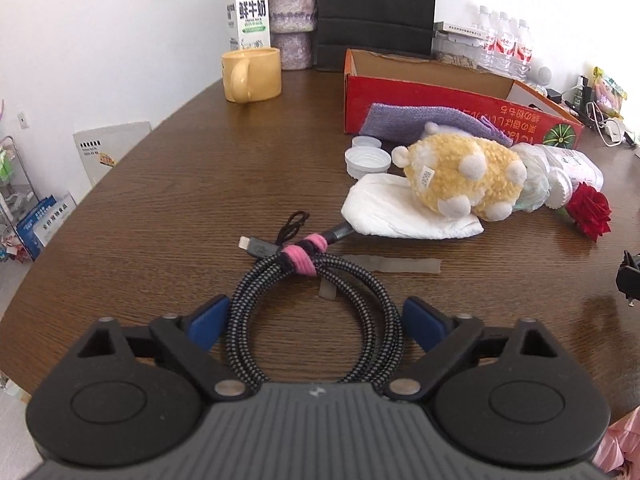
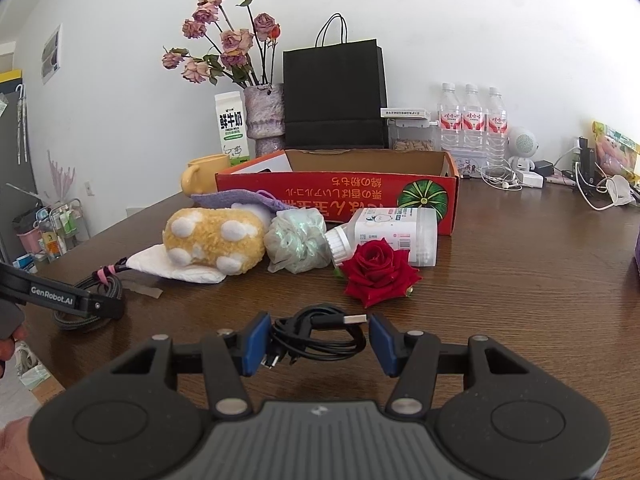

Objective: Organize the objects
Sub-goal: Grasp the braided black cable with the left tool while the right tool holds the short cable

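A braided black-and-white cable (image 1: 380,312), coiled and bound with a pink tie (image 1: 304,256), lies on the brown table (image 1: 180,184). My left gripper (image 1: 316,320) is open around it, a blue pad on each side of the coil. In the right wrist view, my right gripper (image 2: 318,338) is shut on a bundled black USB cable (image 2: 332,320), held just above the table. The red cardboard box (image 2: 320,192) stands open behind a pile of items.
In front of the box lie a yellow plush toy (image 1: 460,176), white cloth (image 1: 396,212), purple cloth (image 1: 420,120), two bottle caps (image 1: 366,160), mesh sponge (image 2: 296,240), white bottle (image 2: 392,232) and red rose (image 2: 376,268). A yellow mug (image 1: 252,74), milk carton (image 1: 248,16) and vase stand at the back.
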Motion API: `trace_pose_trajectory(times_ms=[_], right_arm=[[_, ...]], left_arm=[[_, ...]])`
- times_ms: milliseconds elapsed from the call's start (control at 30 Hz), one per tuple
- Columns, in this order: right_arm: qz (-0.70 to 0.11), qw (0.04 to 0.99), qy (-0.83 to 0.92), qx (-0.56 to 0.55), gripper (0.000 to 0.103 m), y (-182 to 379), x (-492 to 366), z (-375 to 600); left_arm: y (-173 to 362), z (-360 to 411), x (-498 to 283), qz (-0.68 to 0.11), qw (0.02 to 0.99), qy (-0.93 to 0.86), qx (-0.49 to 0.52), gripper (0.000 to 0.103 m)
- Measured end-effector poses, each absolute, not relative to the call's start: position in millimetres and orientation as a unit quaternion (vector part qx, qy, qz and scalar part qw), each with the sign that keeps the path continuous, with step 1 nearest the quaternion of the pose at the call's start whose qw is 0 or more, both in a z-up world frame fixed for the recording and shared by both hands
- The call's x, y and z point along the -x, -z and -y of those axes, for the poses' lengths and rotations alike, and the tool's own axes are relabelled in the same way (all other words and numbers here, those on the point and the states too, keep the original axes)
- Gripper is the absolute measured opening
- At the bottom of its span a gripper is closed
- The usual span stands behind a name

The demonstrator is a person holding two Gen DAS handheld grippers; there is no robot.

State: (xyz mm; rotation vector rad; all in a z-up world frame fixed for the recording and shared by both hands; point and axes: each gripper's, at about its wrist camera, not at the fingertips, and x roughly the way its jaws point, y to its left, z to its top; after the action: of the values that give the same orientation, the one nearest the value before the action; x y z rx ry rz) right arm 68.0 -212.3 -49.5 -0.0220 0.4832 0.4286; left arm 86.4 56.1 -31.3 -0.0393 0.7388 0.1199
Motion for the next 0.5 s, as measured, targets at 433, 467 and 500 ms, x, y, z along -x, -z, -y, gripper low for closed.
trace_pose_trajectory(times_ms=[433,467,500], right_arm=[[-0.243,0.946,-0.213,0.014,0.053,51.6,-69.6,209.4],[-0.243,0.946,-0.214,0.014,0.053,51.8,-69.5,209.1],[-0.243,0.946,-0.215,0.014,0.053,51.8,-69.4,208.7]], left_arm=[[10.2,-58.8,-43.5,-0.265,0.96,-0.085,0.028,0.088],[8.2,-58.8,-42.0,-0.258,0.962,-0.087,0.027,0.088],[6.3,-58.3,-41.7,-0.253,0.963,-0.087,0.025,0.088]])
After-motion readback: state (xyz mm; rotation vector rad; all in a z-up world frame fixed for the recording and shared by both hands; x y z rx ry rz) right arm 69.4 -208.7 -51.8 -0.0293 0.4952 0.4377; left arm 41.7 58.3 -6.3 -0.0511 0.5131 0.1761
